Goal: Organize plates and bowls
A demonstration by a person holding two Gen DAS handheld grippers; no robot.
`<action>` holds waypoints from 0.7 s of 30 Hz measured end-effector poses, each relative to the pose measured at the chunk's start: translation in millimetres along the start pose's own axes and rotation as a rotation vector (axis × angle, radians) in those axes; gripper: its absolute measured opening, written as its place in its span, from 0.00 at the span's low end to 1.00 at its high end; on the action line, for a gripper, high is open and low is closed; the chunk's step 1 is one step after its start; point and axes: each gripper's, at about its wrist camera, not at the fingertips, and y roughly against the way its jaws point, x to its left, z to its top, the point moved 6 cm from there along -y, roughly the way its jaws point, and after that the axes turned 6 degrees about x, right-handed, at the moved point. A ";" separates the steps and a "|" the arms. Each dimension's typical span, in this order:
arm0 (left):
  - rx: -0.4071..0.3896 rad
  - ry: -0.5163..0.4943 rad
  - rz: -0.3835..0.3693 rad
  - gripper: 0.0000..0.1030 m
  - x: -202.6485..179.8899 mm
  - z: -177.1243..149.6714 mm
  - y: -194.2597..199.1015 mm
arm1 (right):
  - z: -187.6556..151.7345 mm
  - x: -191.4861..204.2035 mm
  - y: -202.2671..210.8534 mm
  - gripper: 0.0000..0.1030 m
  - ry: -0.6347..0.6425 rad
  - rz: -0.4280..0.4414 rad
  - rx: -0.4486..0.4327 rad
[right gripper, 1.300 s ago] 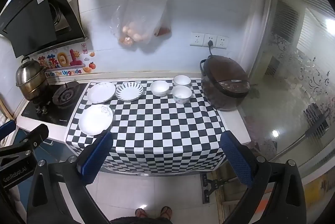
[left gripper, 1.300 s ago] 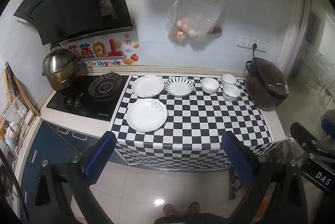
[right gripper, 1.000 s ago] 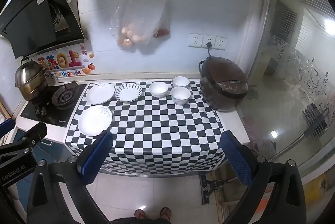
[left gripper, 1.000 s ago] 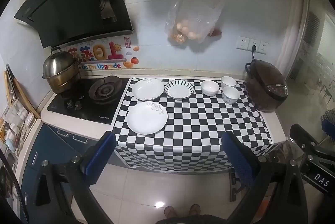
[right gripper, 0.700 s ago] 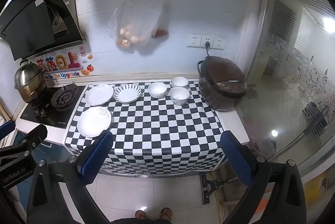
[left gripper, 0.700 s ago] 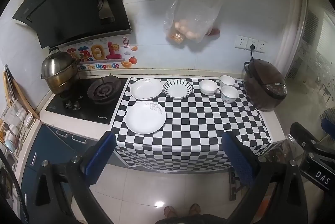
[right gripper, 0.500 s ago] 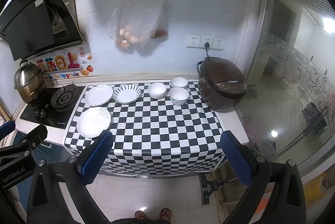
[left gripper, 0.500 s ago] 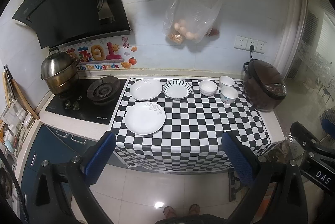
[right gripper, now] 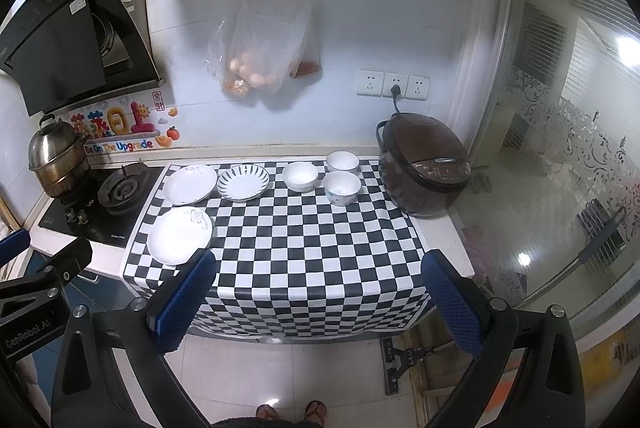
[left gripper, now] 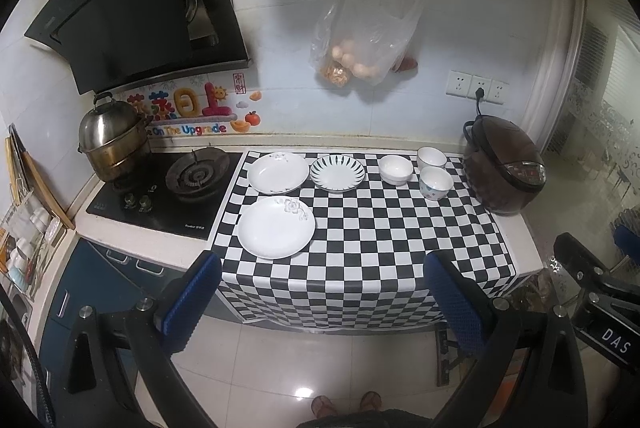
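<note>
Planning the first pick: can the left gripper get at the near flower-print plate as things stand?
Probably yes. The left gripper is open, and the flower-print plate lies alone near the checkered cloth's front edge, with nothing between.

A colourful wall sticker [left gripper: 188,116] beneath the range hood reads "Be On The Upgrade". The right gripper's body [left gripper: 608,328] carries "DAS"; the left gripper's body [right gripper: 28,332] carries "GenRobot.AI".

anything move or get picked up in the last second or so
Nothing was picked up or let go. Both views drifted slightly; the left gripper and right gripper stay open and empty, back from the counter. The three plates and three bowls sit untouched on the checkered cloth.
</note>
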 end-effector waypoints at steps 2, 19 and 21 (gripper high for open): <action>0.001 0.001 -0.001 1.00 -0.1 0.3 0.1 | 0.4 0.3 1.6 1.00 0.001 -0.003 -0.003; -0.004 0.004 0.004 1.00 -2.4 -1.1 1.8 | 0.4 -2.7 3.1 1.00 0.007 0.005 -0.009; -0.005 0.004 0.005 1.00 -2.7 -1.5 2.8 | 2.0 -2.4 3.1 1.00 0.008 0.005 -0.010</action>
